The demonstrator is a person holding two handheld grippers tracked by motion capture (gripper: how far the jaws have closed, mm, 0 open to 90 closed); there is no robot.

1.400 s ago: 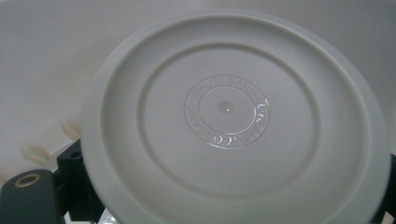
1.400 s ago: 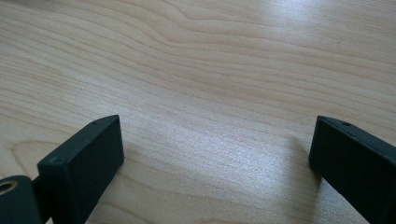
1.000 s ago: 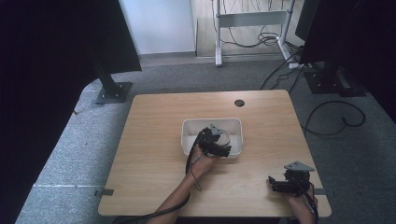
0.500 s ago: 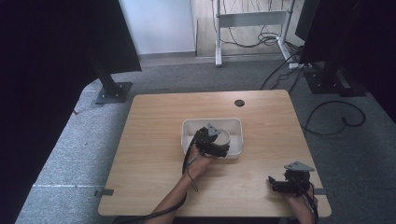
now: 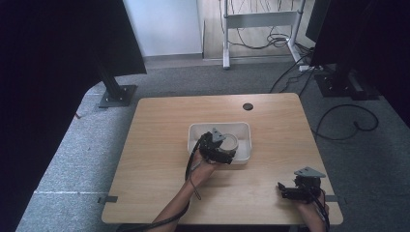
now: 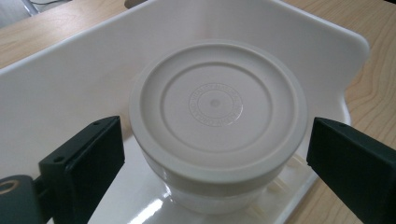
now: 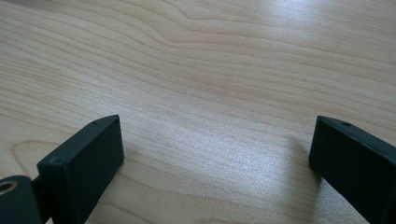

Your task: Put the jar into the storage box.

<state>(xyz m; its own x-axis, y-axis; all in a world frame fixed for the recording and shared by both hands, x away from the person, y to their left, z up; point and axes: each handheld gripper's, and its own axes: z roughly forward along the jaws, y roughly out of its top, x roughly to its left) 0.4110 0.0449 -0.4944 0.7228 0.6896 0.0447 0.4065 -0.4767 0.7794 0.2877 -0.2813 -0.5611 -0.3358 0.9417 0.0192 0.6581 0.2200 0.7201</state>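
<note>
At centre of the high view, a white tray [image 5: 244, 129] sits on the wooden table [image 5: 154, 145], long side left to right. Inside it, toward the right half, a round white tub [image 5: 229, 141] with a lid, upright. The left gripper [image 5: 218, 151] hangs over the tray's lower edge, just left of the tub, grey plate on top, cable trailing down along the forearm toward the bottom of the frame.

In the left gripper view the tub [image 6: 218, 122] is mid-frame, its lid with raised rings facing the camera. The left gripper [image 6: 215, 154] has its jaws spread wide, one at lower left, one at lower right, the tub between them. The left jaw is just beside the lid rim, the right jaw a small gap off it; cannot tell if the left one touches. The tray [image 6: 70, 79] wall rises behind the tub across the upper frame, with table wood past its right corner.

In the lower right of the high view, the right gripper [image 5: 290, 191] rests low near the table's bottom edge, well apart from the tray. In the right gripper view the right gripper [image 7: 215, 154] also has jaws wide apart, nothing between them, bare table [image 7: 210, 70] grain behind.
</note>
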